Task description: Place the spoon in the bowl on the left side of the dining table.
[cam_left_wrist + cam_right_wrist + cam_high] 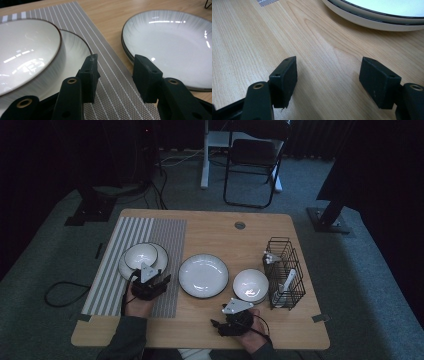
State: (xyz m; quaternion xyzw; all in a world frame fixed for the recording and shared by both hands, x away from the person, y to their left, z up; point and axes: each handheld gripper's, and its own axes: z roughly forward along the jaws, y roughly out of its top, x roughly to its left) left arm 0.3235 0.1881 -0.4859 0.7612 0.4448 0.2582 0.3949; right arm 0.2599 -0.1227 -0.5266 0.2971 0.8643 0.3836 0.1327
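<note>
My left gripper hovers open and empty over the striped placemat, just in front of a white bowl that sits on a plate. In the left gripper view its jaws frame bare placemat, with the bowl at the left and a wide dark-rimmed plate at the right. That plate lies mid-table. My right gripper is low over the bare wood near the front edge, open and empty, and the plate's rim lies ahead of it.
A small stack of white bowls stands right of the centre plate. Beside it is a black wire rack with white utensils inside. A folding chair and stand legs are on the floor beyond the table.
</note>
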